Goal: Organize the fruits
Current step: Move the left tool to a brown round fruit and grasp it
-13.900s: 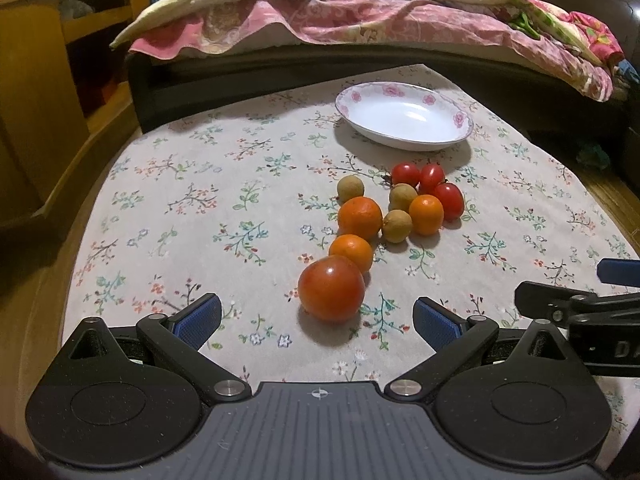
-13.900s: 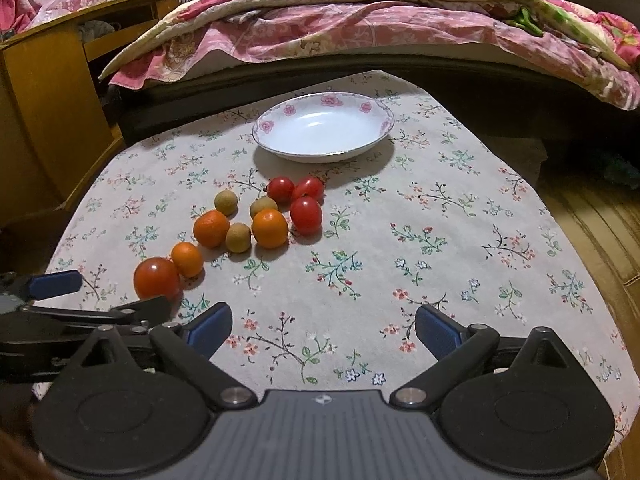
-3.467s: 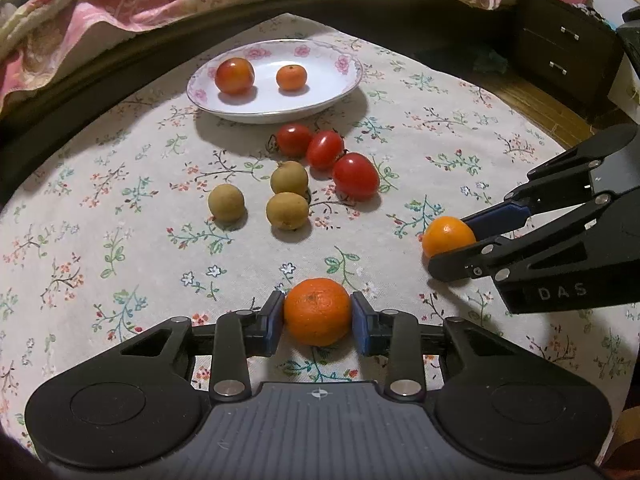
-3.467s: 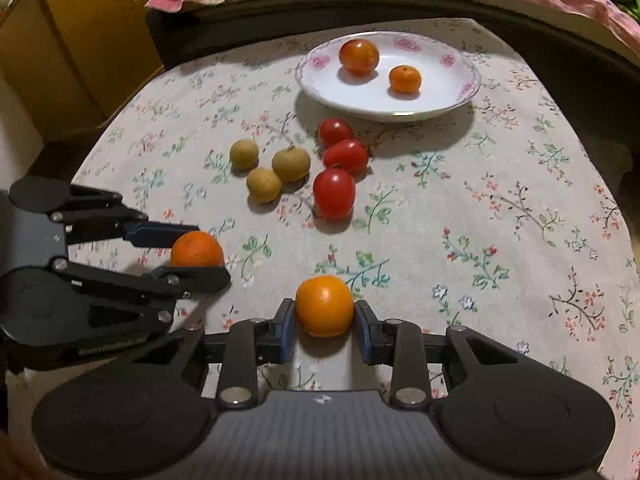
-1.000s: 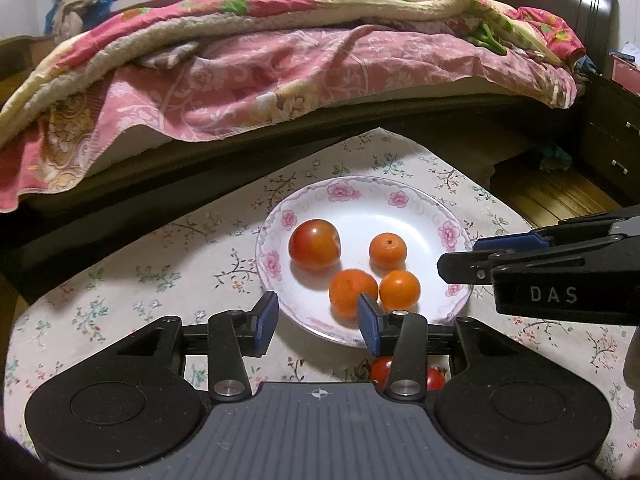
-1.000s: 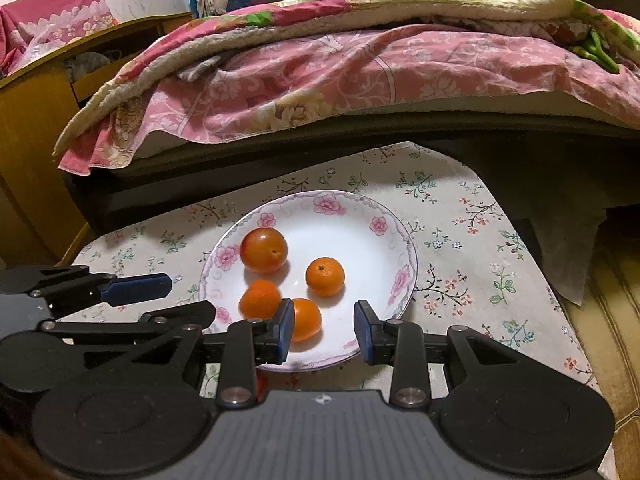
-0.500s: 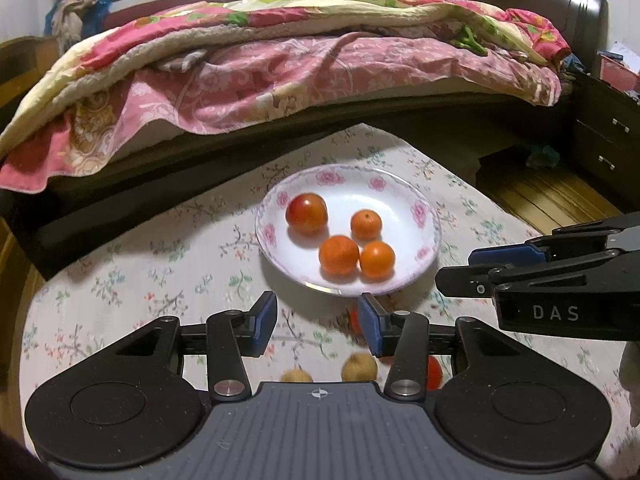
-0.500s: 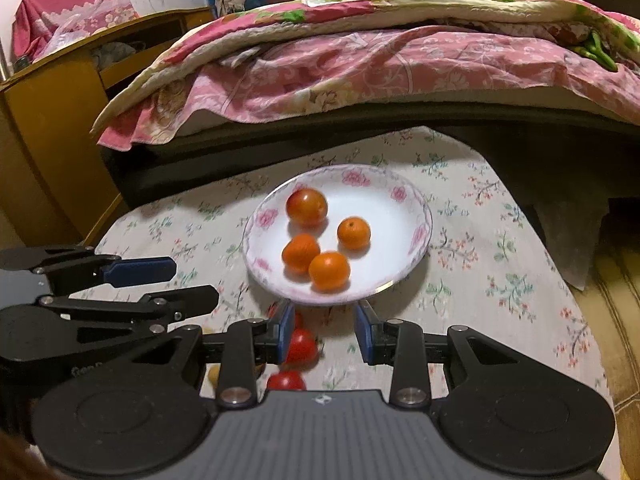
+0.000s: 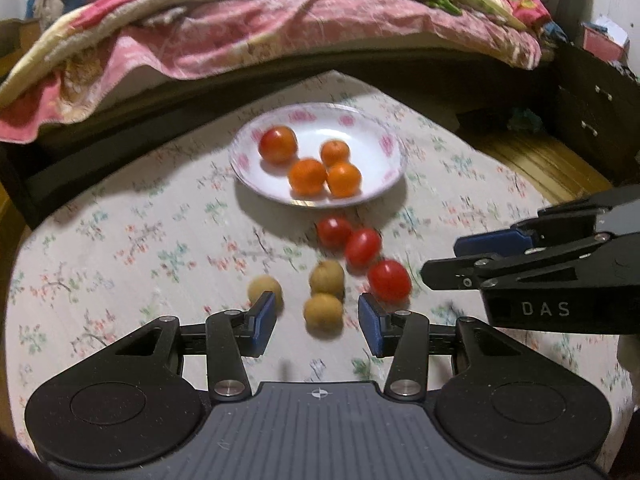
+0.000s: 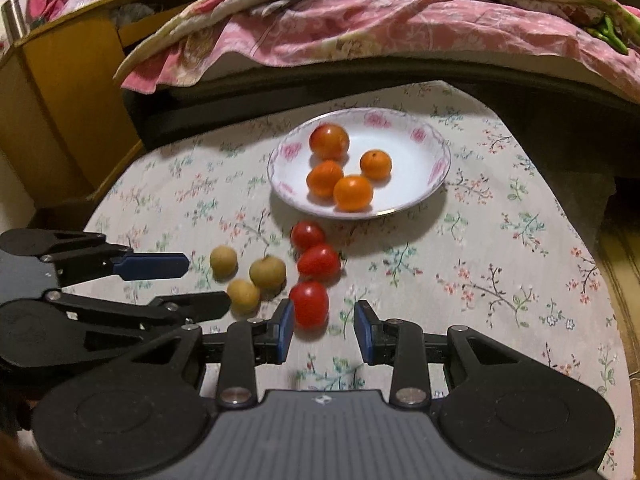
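A white floral plate point(image 10: 438, 168) is holding four fruits: one large red-orange tomato point(image 10: 329, 141) and three oranges point(image 10: 353, 193). Six more are lying on the flowered tablecloth point(image 10: 500, 264) in front of it: three red cherry tomatoes point(image 10: 319, 261) in a row and three tan longans point(image 10: 267, 272) beside them. The left gripper point(image 9: 317, 322) and the right gripper point(image 10: 323, 330) are both hovering with fingers parted, gripping nothing.

Both wrist views look forward, low over the table point(image 9: 120, 240) toward the bed point(image 10: 400, 20) (side by side), sharing plate point(image 9: 384, 168) and loose fruit.
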A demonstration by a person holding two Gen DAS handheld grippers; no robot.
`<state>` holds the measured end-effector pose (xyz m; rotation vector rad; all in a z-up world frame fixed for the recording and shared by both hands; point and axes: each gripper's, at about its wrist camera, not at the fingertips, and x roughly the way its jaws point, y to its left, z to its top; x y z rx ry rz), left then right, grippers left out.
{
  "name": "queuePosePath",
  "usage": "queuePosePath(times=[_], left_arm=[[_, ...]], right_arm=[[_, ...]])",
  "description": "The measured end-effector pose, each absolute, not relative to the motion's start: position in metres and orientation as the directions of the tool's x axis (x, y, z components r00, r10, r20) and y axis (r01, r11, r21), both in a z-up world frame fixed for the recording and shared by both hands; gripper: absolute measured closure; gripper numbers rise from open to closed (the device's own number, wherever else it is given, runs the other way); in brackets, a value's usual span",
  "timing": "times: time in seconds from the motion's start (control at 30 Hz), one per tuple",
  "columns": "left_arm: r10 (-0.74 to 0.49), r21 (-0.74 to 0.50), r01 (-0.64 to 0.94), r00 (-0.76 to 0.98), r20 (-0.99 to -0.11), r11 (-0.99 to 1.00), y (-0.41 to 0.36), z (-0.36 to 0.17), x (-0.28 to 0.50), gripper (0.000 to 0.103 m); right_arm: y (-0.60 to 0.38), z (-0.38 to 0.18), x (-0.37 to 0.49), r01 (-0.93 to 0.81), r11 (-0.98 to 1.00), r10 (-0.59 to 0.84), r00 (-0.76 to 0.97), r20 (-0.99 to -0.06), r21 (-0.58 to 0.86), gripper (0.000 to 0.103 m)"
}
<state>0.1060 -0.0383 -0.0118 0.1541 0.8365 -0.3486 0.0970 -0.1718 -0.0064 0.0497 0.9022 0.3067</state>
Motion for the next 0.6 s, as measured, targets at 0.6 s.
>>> queuePosePath(times=[0.6], left_arm=[[-0.223, 0.005, 0.365, 0.582, -0.782, 0.931, -0.055, -0.049, 0.126, 0.058]], right_arm=[[-0.184, -0.008, 0.112, -0.221, 0.954, 0.293, 0.566, -0.771, 0.201, 0.067]])
